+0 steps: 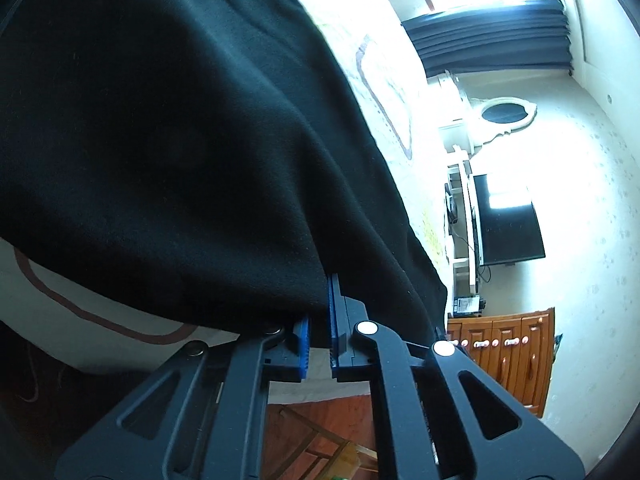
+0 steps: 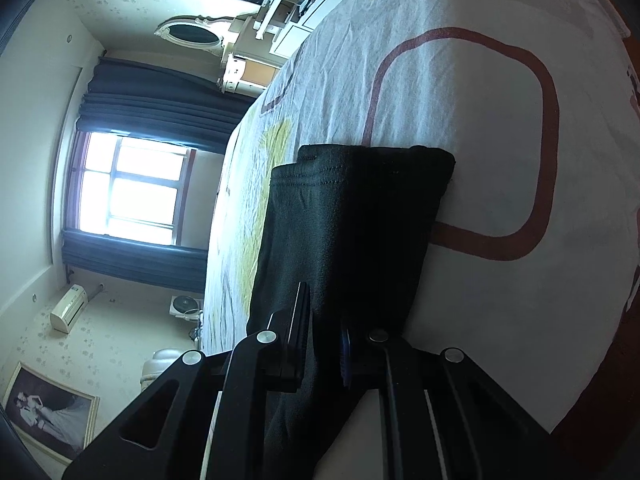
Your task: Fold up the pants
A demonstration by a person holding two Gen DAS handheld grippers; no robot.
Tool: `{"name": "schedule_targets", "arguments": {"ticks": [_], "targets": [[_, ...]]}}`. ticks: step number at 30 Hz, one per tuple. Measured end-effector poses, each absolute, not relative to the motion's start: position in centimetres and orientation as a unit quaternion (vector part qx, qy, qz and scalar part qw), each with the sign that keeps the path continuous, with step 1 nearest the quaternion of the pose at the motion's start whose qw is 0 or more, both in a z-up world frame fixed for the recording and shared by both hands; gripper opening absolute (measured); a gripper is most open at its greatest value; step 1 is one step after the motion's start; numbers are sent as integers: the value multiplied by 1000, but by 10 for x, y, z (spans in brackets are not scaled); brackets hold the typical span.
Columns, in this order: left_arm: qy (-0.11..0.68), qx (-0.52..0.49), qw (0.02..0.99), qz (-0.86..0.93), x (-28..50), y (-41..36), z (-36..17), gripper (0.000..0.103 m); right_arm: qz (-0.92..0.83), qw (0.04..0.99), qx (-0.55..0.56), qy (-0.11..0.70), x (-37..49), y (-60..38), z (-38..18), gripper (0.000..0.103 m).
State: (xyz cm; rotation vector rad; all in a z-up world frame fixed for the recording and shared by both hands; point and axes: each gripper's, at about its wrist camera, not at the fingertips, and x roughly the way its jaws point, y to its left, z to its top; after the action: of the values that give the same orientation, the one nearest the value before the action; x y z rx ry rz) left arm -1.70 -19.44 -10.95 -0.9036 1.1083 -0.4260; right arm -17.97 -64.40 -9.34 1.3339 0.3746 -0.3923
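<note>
Pants (image 2: 352,216), black, of a soft knit, lie on a bed over a white bedsheet (image 2: 480,160) printed with brown rounded outlines and yellow patches. In the right wrist view the stitched hem ends of the legs sit stacked one on the other, pointing away up the bed, and the cloth runs back between the fingers of the right gripper (image 2: 325,344); its pads are pressed onto the fabric, clenched on the pants. In the left wrist view the same dark cloth (image 1: 168,140) hangs in a heavy drape over most of the picture, its lower edge falling across the blue pads of the left gripper (image 1: 318,340). The fingertips themselves are buried under the fold, so the pinch cannot be seen directly, though the jaws stand drawn in to nearly meeting and the cloth appears caught at their tips. Beyond the bed: a window (image 2: 132,188) with dark blue curtains (image 2: 160,92), a dark television screen (image 1: 508,220) on a white unit, an oval mirror (image 1: 504,114) in a white carved frame, a wooden cabinet (image 1: 504,356), and a framed photograph (image 2: 48,416) leaning low against the wall.
</note>
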Motion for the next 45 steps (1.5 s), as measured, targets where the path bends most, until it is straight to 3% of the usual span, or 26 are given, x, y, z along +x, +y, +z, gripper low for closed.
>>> {"name": "schedule_targets", "arguments": {"ticks": [5,13,22,27,31,36,37,38,39,40,41,42,45], "targets": [[497,-378,751,-215,-15,-198,-92,6,-196,757,604,155,-192,-645,-83,10],[532,-387,725,-203,-19,-194,-118,6,-163,759,606,172,-193,-648,-92,10],[518,-307,769,-215,-24,-208,-98,7,-205,767,586,165,-204,-645,-82,6],[532,-321,754,-213,-17,-208,-106,7,-195,765,596,148,-217,-646,-95,5],[531,-300,762,-218,-14,-215,-100,8,-220,802,534,151,-213,-643,-71,5],[543,-262,764,-229,-11,-219,-101,11,-262,756,588,120,-244,-662,-91,6],[547,-254,763,-233,-11,-220,-98,11,-265,754,588,125,-247,-663,-91,8],[549,-253,761,-234,-11,-220,-96,14,-278,755,578,135,-250,-664,-86,22],[556,-256,755,-237,-14,-219,-95,20,-299,758,562,141,-253,-663,-79,32],[566,-260,744,-243,-16,-221,-94,26,-329,762,541,138,-259,-663,-68,35],[576,-263,732,-251,-18,-223,-94,39,-351,764,526,131,-266,-664,-60,46],[582,-262,725,-260,-23,-226,-93,43,-366,764,516,124,-271,-666,-53,55],[566,-244,731,-292,-34,-227,-80,51,-329,786,502,150,-259,-680,-38,59]]}}
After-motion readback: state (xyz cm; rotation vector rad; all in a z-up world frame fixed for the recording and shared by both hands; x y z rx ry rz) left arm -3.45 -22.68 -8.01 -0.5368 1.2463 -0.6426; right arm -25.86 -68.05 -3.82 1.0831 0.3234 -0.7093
